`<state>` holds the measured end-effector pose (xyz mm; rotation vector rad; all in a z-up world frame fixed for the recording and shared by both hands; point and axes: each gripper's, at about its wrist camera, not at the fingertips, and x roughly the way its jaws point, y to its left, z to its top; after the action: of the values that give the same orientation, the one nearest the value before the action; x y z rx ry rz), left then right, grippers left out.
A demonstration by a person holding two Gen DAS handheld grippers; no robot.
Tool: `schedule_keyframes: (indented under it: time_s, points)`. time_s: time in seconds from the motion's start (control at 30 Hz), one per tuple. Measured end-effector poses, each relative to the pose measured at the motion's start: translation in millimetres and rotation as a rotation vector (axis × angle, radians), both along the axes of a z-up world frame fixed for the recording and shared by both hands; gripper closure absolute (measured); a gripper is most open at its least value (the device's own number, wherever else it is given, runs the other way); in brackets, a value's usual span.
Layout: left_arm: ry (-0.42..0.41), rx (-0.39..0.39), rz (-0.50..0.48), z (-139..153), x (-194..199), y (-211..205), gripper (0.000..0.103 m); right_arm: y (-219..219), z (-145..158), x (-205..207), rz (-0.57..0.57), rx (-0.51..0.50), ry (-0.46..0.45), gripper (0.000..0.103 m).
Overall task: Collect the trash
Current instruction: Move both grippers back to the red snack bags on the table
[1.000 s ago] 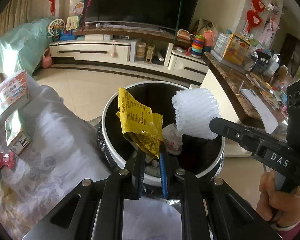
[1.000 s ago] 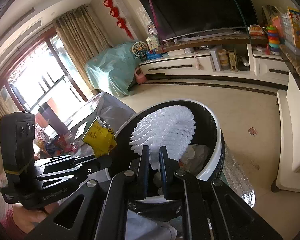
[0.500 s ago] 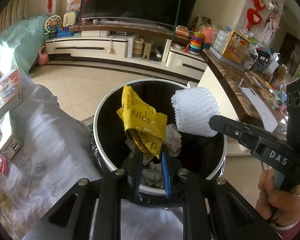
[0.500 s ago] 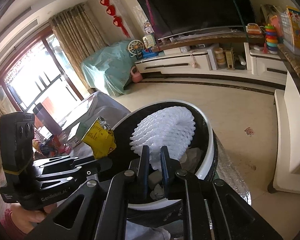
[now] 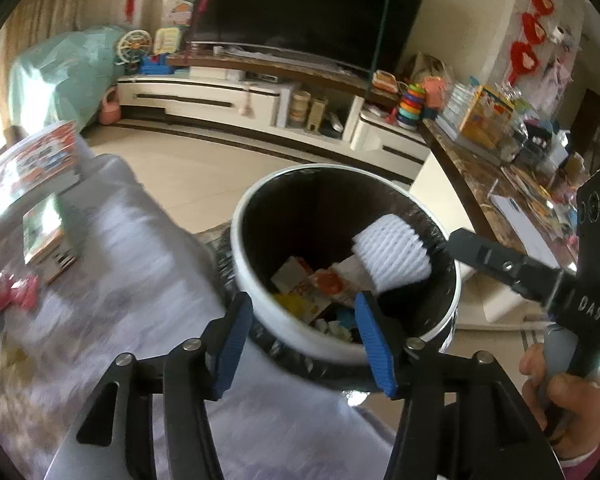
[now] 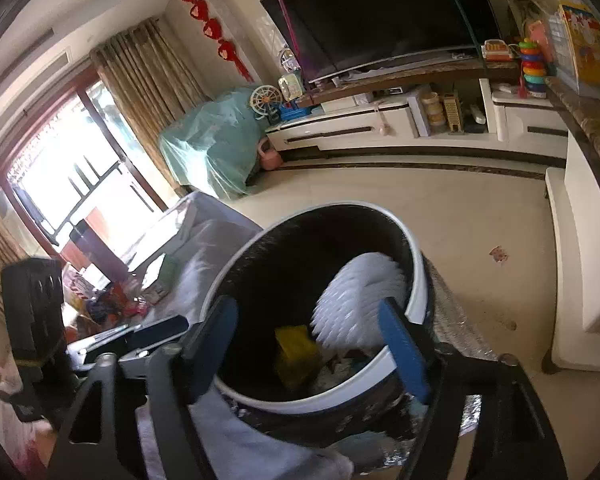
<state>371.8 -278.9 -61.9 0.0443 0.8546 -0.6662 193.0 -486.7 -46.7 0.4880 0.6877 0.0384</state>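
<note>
A round bin (image 5: 260, 292) with a white rim and black liner stands right under both grippers. My left gripper (image 5: 304, 340) hangs over its near edge, jaws opening, nothing between the blue pads. The yellow wrapper (image 6: 296, 352) lies loose inside the bin among other scraps. My right gripper (image 6: 308, 344) is also over the bin with its jaws opening. The white foam net (image 6: 360, 300) sits blurred between its spread fingers, low in the bin and not pinched. In the left wrist view the foam net (image 5: 392, 256) shows just off the right gripper's tip.
A table under a grey cloth (image 5: 112, 264) adjoins the bin on the left, with a small carton (image 5: 44, 236) and a red wrapper (image 5: 12, 296) on it. A cluttered stone counter (image 5: 500, 176) runs along the right. Beyond lies bare floor (image 6: 460, 216) and a TV cabinet.
Both grippers went from shut to wide. The yellow wrapper left the left gripper and dropped into the bin. The foam net slipped from the right gripper's pinch and sank lower.
</note>
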Motion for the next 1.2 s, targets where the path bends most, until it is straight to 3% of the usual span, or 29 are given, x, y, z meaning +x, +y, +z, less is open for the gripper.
schedule_keyframes:
  time_s: [0.2,0.77,1.2]
  points:
    - [-0.015,-0.040,0.086,-6.3,-29.3,50.6,0.041,22.2,2.7,-1.9,0.029,0.022,-0.011,0.012]
    - [-0.008,-0.099,0.400,-8.9,-111.8,199.7,0.039,141.2,-2.1,5.2,0.233,0.022,-0.028,0.006]
    - [-0.010,-0.087,0.564,0.8,-147.5,255.4,0.039,214.2,-9.9,15.0,0.356,-0.017,-0.050,0.006]
